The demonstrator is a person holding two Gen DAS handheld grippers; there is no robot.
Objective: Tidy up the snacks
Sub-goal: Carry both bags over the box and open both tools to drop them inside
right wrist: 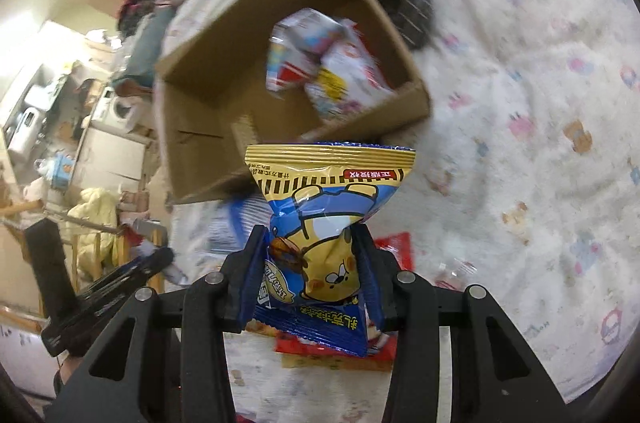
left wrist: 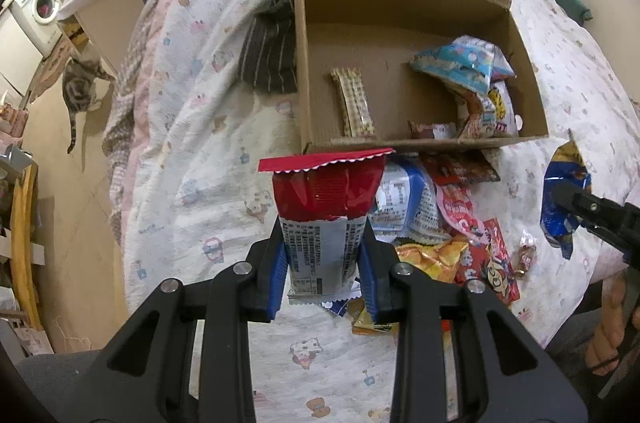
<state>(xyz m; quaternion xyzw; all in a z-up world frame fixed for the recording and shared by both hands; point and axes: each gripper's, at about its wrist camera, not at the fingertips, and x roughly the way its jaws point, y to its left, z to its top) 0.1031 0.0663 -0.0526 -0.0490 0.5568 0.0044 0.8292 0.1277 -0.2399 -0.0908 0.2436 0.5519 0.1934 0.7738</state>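
A red and white snack packet (left wrist: 326,219) stands upright, pinched at its lower half. A blue and yellow bear packet (right wrist: 320,247) is squeezed at the waist. The open cardboard box (left wrist: 400,3) on the bed holds several packets; more lie heaped (left wrist: 452,223) before it.

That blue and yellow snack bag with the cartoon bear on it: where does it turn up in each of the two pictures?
Left wrist view: the blue and yellow bag is at the far right edge, pinched by the right gripper.
Right wrist view: the same bag fills the lower centre, squeezed between the gripper's blue pads.
Shared landmark: the cardboard box, just beyond the bag in both.
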